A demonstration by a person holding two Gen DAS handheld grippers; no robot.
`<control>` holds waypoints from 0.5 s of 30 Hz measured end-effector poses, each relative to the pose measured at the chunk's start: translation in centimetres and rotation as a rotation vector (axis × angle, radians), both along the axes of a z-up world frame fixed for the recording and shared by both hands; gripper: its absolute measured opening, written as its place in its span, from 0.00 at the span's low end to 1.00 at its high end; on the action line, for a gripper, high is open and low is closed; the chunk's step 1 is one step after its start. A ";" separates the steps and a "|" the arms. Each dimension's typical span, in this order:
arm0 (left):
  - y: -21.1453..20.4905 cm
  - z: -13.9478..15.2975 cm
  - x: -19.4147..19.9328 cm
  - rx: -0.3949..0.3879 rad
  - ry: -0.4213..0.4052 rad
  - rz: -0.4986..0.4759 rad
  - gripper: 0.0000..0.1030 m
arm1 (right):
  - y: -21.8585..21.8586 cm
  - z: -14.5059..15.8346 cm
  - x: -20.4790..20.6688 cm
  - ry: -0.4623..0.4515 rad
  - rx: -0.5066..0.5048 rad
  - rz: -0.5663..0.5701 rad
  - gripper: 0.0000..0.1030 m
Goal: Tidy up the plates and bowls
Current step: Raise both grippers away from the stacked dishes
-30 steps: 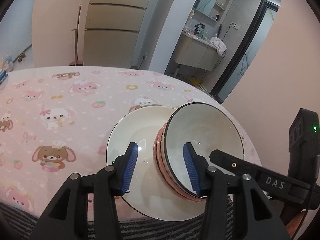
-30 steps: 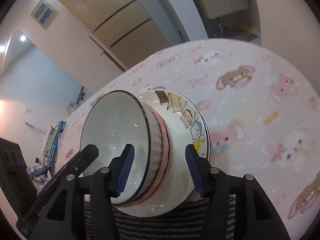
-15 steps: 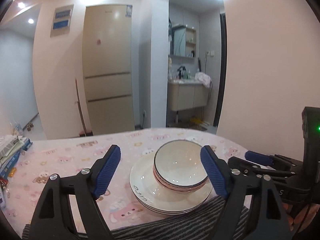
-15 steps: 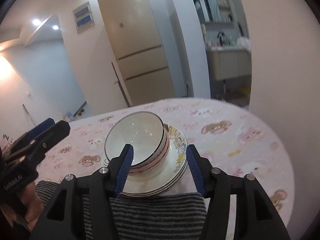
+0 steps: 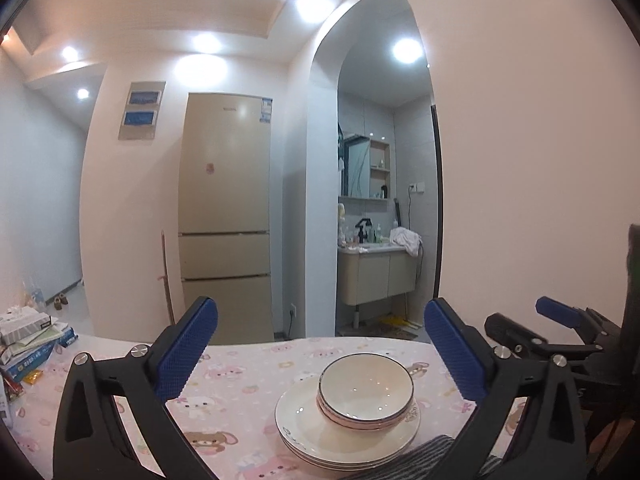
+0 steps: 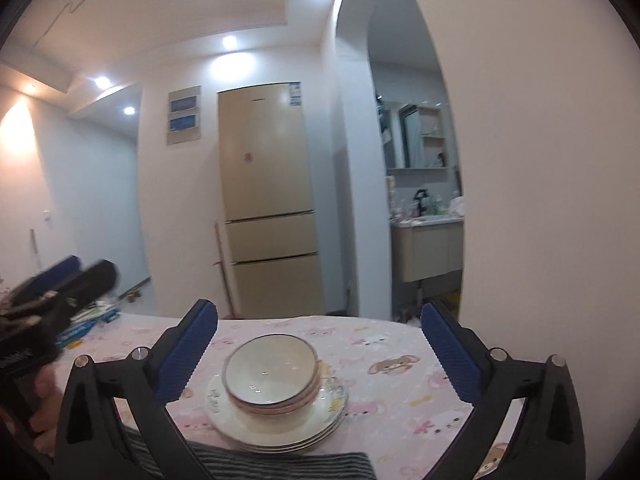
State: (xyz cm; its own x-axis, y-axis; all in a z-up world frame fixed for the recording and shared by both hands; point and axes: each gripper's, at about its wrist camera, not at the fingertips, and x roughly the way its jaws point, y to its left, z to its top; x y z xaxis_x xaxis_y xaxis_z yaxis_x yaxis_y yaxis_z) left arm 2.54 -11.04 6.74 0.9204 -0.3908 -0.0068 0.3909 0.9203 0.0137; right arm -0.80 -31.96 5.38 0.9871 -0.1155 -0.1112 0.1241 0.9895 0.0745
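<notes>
The left gripper [image 5: 320, 354] and the right gripper [image 6: 320, 354] both hang above the near side of the table [image 5: 248, 364], each with its jaws spread wide and nothing between them. The bowls [image 5: 366, 392] sit nested, about 3 of them by the rims, though the count is hard to read, on a stack of plates [image 5: 308, 436] that lies close to the near edge of the table, just beyond a striped cloth [image 6: 280, 466].

The sorting looks finished, so the main risk is a stray bump: a fingertip dipping on the way out could catch the top bowl's rim and slide the pile toward the edge. The bowls rest off-centre on the plates, toward the right in the left wrist view, so a knock from the left would tip them soonest.

Open pink tablecloth stretches behind and to both sides; boxes [image 5: 28, 340] crowd only the far left corner. Up and back is free.
</notes>
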 end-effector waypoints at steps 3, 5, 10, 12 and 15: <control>-0.1 -1.6 0.3 0.029 -0.024 -0.001 1.00 | -0.4 -1.7 0.9 0.038 0.039 0.054 1.00; 0.1 -2.5 0.6 0.029 -0.019 0.003 1.00 | -0.4 -2.5 1.4 0.035 0.042 0.058 1.00; 0.9 -4.3 1.3 -0.007 0.006 0.072 1.00 | -0.2 -3.8 2.0 0.023 0.058 0.037 1.00; 1.0 -5.0 1.5 0.004 -0.004 0.079 1.00 | -0.2 -4.4 2.1 0.015 0.068 0.021 1.00; 1.0 -5.7 2.0 0.006 0.014 0.067 1.00 | 1.1 -5.2 2.4 0.033 0.023 0.040 1.00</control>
